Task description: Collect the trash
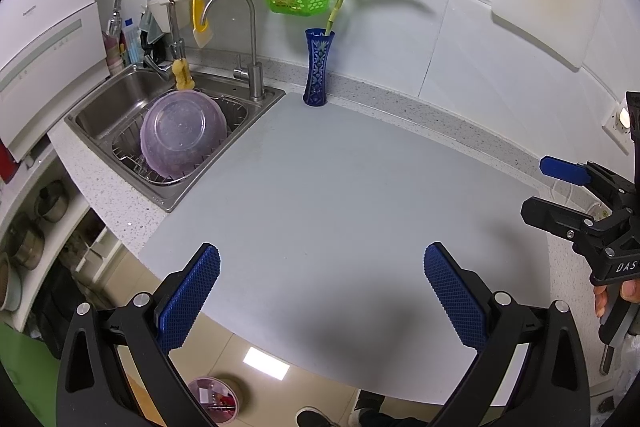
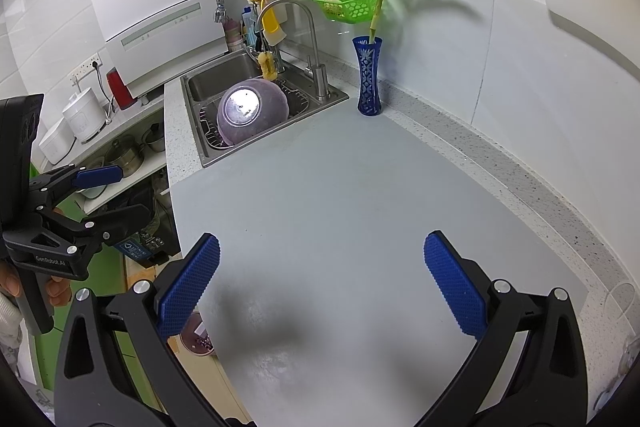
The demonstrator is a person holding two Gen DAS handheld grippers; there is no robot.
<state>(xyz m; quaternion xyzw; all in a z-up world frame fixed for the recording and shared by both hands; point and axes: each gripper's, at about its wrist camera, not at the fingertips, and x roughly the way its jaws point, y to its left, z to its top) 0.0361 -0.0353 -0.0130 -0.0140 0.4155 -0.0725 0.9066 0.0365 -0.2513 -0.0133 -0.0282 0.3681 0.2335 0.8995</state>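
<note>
Both grippers, left gripper [image 1: 322,291] and right gripper [image 2: 322,283], hung with jaws spread wide and empty above the grey surface [image 1: 340,187]; a pink trash bin [image 1: 214,401] stood on the floor below its near edge.

Both wrist cameras look down and forward over the counter [image 1: 320,187] toward the blue vase [image 1: 316,71], left view nearer the sink [image 1: 176,123].

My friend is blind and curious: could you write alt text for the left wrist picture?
Two open blue-padded fingers of the left gripper hover over a bare grey counter mat. Behind it stand a blue vase holding a green plant and a sink with an upturned purple bowl; the right gripper shows at the right edge.
</note>
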